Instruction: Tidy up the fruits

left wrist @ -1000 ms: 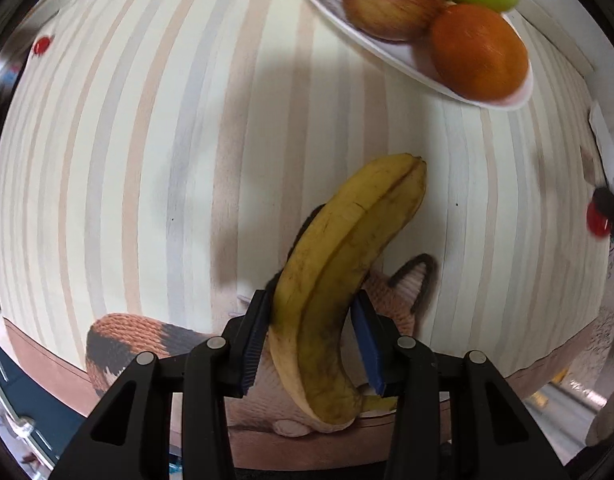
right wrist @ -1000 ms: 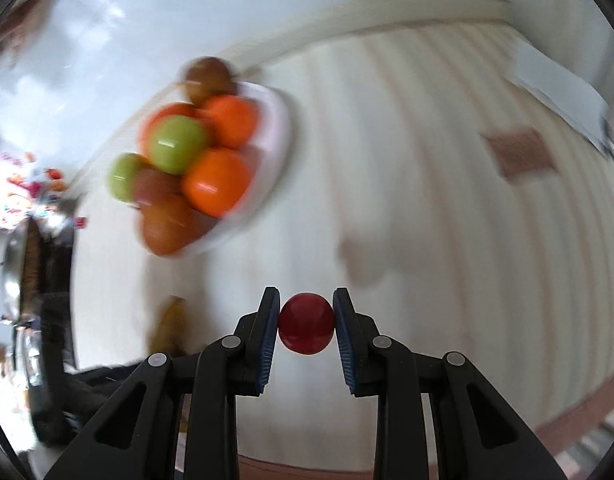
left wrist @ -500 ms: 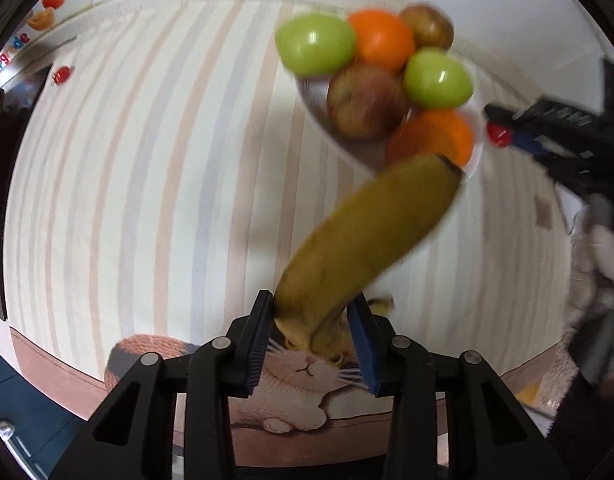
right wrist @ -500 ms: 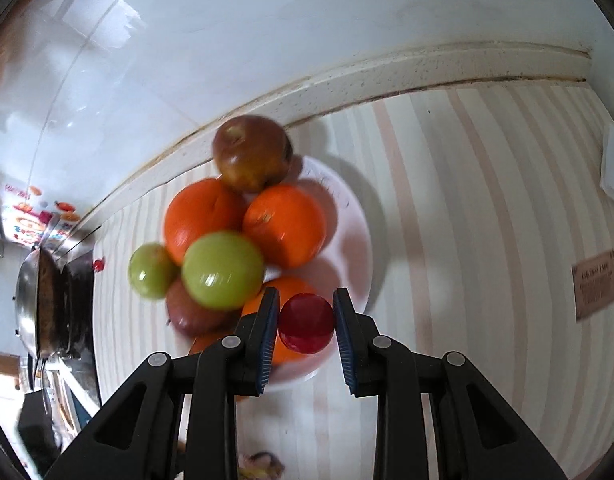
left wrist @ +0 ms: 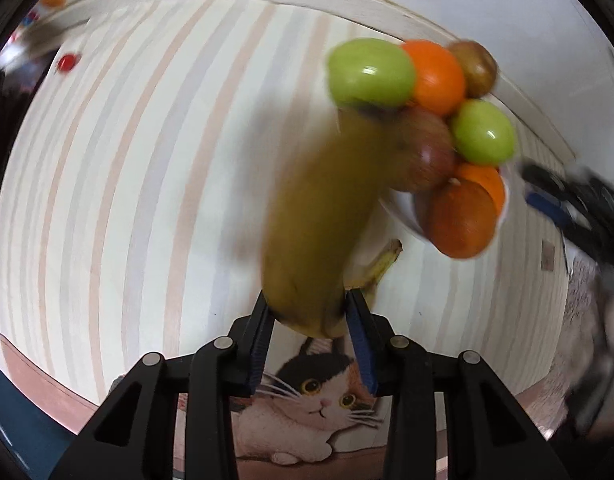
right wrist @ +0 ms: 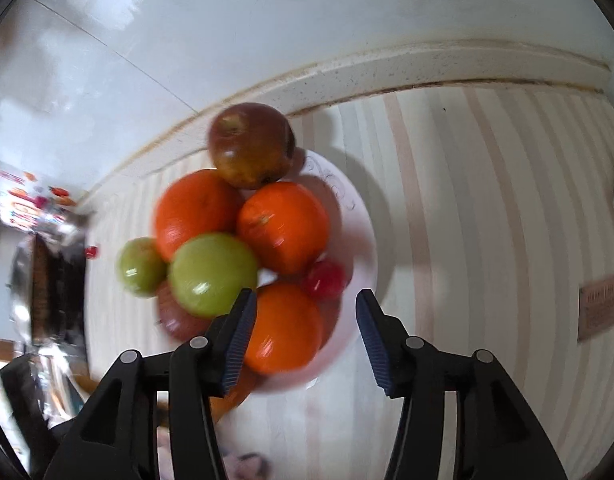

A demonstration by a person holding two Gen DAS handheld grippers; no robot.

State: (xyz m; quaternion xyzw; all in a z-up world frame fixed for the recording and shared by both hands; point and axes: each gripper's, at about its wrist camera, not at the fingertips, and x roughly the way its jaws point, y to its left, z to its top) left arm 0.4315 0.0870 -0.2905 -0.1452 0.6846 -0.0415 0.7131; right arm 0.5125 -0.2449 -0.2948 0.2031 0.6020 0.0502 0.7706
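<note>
My left gripper (left wrist: 309, 320) is shut on a yellow-green banana (left wrist: 327, 216), held above the striped table, its far end reaching toward the white fruit plate (left wrist: 403, 208). On that plate lie green apples (left wrist: 367, 72), oranges (left wrist: 437, 76) and red-brown apples. In the right wrist view my right gripper (right wrist: 305, 306) hangs over the plate (right wrist: 361, 224) with its jaws opening and nothing between its pads. A small red fruit (right wrist: 325, 278) lies on the plate just beyond the fingers, beside the oranges (right wrist: 285, 226) and a green apple (right wrist: 211, 274).
A second banana's stem (left wrist: 383, 262) lies on the table by the plate. A cat-print mat (left wrist: 315, 396) covers the near table edge. A small red object (left wrist: 67, 62) sits far left. The wall ledge (right wrist: 387, 76) runs behind the plate; a brown label (right wrist: 599, 306) lies right.
The right gripper travelled over the plate, opened and dropped the small red fruit onto it. The left gripper lifted the banana and carried it toward the plate.
</note>
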